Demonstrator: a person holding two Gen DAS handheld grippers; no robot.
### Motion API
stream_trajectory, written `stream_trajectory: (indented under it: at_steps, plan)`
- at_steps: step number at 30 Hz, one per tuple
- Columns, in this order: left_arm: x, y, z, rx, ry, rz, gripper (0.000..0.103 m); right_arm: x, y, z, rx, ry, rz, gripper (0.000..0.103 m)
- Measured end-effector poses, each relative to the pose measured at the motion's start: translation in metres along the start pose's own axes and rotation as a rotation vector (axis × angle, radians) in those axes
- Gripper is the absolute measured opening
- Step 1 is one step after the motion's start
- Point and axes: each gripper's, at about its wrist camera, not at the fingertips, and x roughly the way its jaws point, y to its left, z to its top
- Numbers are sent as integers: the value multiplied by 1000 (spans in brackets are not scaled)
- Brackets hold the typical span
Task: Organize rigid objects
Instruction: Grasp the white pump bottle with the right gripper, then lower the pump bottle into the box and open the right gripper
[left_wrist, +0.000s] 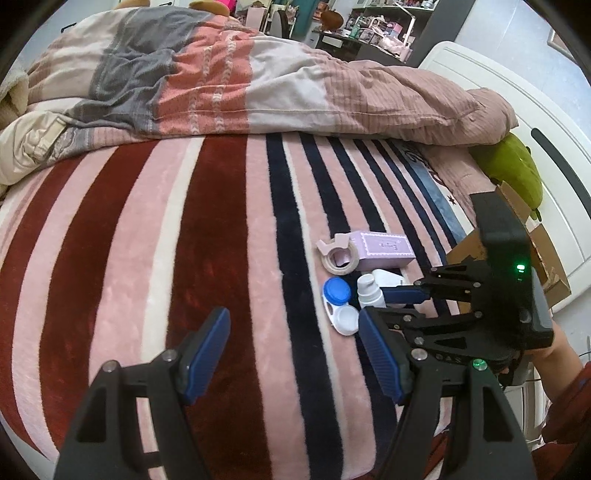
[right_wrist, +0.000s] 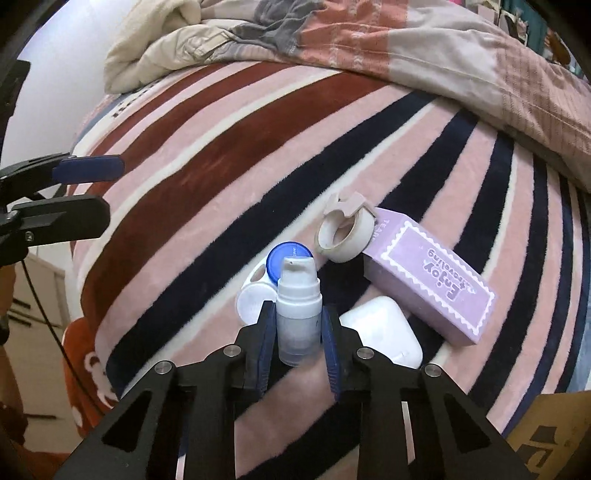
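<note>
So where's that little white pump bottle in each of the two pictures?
Left wrist view: the pump bottle sits right of centre, with the right gripper around it.
Right wrist view: low in the centre, clamped between the right gripper's fingers.
Shared landmark: the lilac box, beside the tape roll.

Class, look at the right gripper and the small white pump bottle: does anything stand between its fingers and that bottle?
Nothing visible does. The right gripper has both blue pads against the small white pump bottle. The blue-and-white contact lens case and white rounded case lie beside it, outside the fingers.
</note>
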Motion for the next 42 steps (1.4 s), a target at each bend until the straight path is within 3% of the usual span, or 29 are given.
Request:
stream_trajectory:
  at_steps: [7, 12, 14, 17, 27, 32, 42]
  plan:
    - [-22, -44, 11, 80, -43, -142, 68, -54, 18, -8, -43, -105, 66, 20]
    - [-38, -90, 24, 164, -64, -246, 46, -112, 25, -17, -73, -226, 116, 20]
    - [-41, -111, 29, 202, -69, -275, 31, -134, 23, -24, -88, -270, 121, 20]
    - [-45, -138, 37, 244, -89, -288, 21, -157, 19, -35, -93, -315, 103, 20]
    - [-30, -240, 70, 402, -71, -339, 21, -227, -45, -86, 13, -447, 9, 20]
    - [-1, -287, 81, 464, -11, -374, 21, -248, -84, -115, 110, -487, -26, 20]
    - [56, -321, 73, 499, 169, -399, 21, -231, -133, -147, 224, -332, -45, 20]
